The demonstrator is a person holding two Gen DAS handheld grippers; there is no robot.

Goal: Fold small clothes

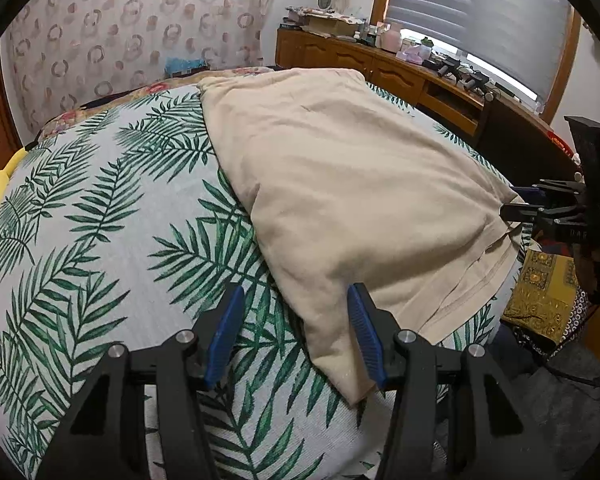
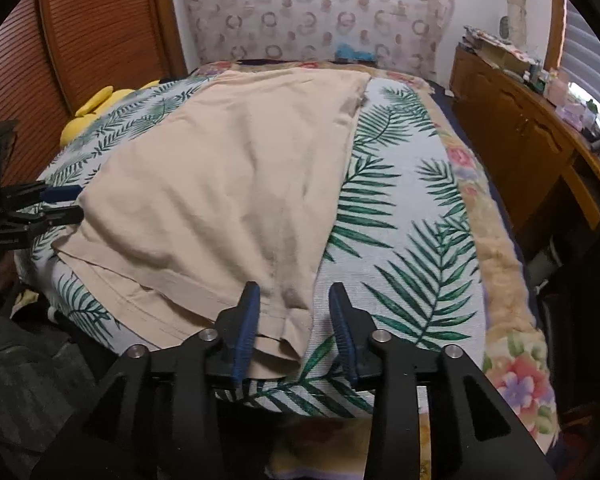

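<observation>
The beige garment [image 2: 228,184] lies flat on the bed [image 2: 404,216], on a palm-leaf cover, with its long axis running from the near edge of the bed, where both grippers are, away toward the patterned wall. The near hem is the end closest to both sets of jaws. The right gripper [image 2: 294,328] stands with its jaws partly open and nothing pinched between them: the near right corner of the hem lies slack between the pads, close against the left one, and bare leaf-print cover shows in the right half of the gap. The left gripper [image 1: 296,336] is likewise partly open and holds nothing; the near left corner of the garment droops into the right side of its gap, against or just beside the right pad, and I cannot tell whether cloth and pad actually touch. So each hand sits at its own corner of the same hem, the two about equally near, with the bulk of the cloth ahead of the jaws and stretching away from them. As I judge it, the next fold turns on that: the cloth would travel along its long axis, the near hem going up and away toward the far end. No container is on the bed; a wooden cabinet [image 2: 516,128] cluttered with small items stands well apart to the right.
</observation>
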